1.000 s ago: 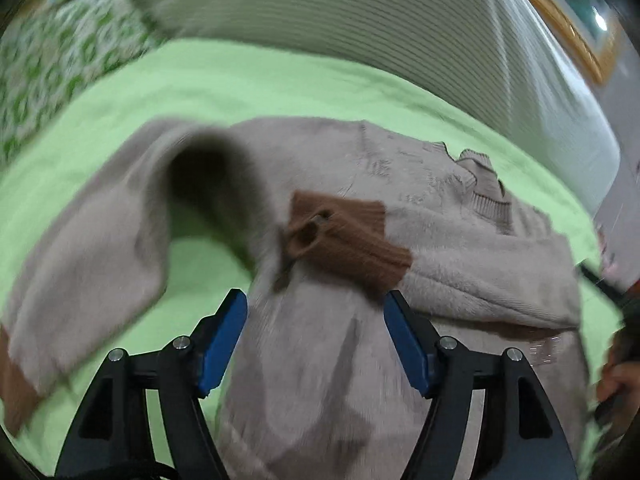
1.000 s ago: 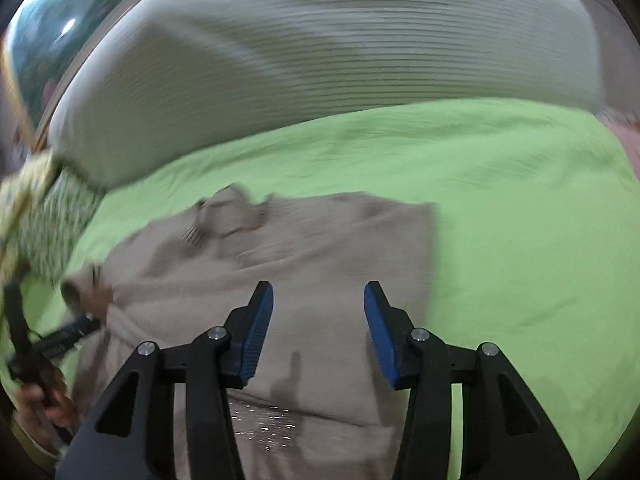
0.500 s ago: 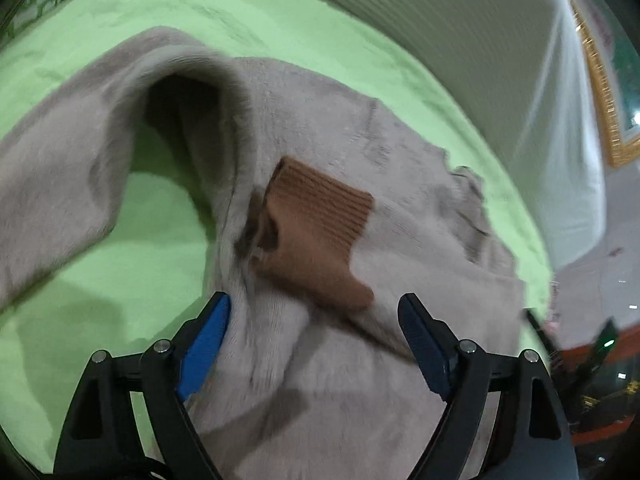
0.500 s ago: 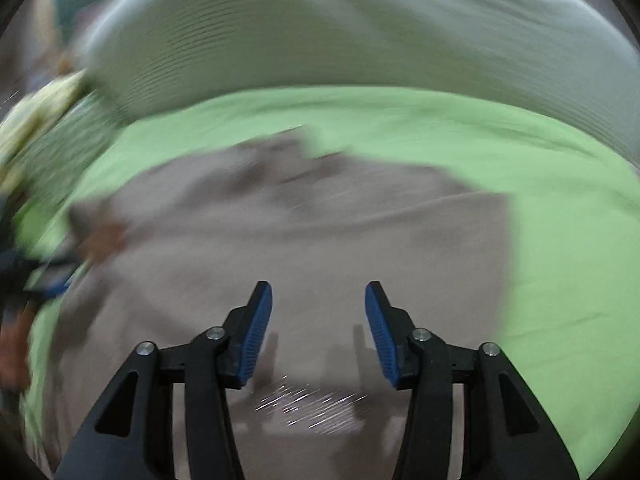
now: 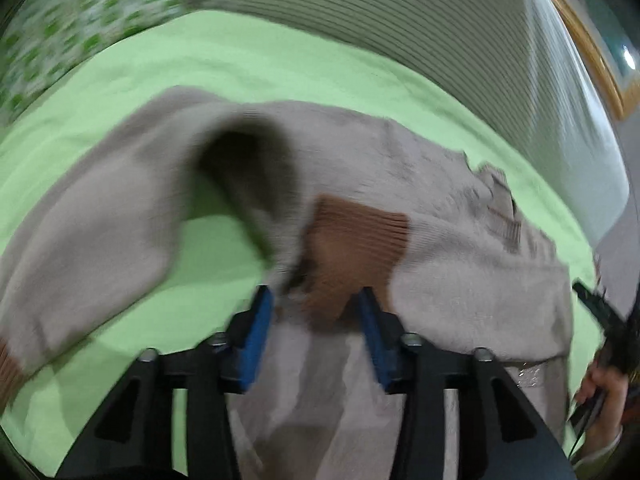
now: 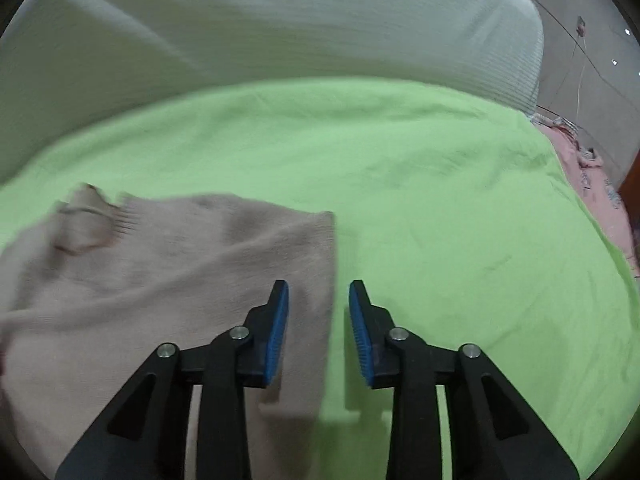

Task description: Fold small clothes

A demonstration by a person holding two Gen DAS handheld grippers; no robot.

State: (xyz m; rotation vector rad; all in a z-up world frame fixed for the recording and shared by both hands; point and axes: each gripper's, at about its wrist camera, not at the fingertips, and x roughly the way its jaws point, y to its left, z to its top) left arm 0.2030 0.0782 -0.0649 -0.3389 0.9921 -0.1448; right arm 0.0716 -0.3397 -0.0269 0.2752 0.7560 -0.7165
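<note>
In the left wrist view the beige sweater (image 5: 440, 208) lies spread on the green sheet (image 5: 248, 64) of the bed. Its far-left sleeve (image 5: 92, 232) arches up off the sheet and runs down to a brown cuff (image 5: 6, 372) cut off at the frame edge. The left gripper (image 5: 314, 312) hangs over the sweater's body with its jaws partly apart; the other sleeve's brown cuff (image 5: 356, 248) lies folded across the chest, its near end between the blue pads (image 5: 256, 332). Motion blur keeps me from telling whether the pads touch the knit. The collar (image 5: 500, 200) sits to the right, and at the far right edge a hand (image 5: 600, 396) holding dark gear is only partly in frame.

In the right wrist view the sweater (image 6: 160, 280) fills the lower left, its collar (image 6: 88, 220) blurred and its left part cut off by the frame. The right gripper (image 6: 318, 308) stands partly apart, gripping nothing, straddling the sweater's right edge: the left pad (image 6: 276, 332) over the knit, the right pad (image 6: 360, 336) over bare sheet (image 6: 440, 200). A pale striped cushion (image 6: 280, 20) runs behind the bed, with pink cloth (image 6: 592, 184) at the far right.
</note>
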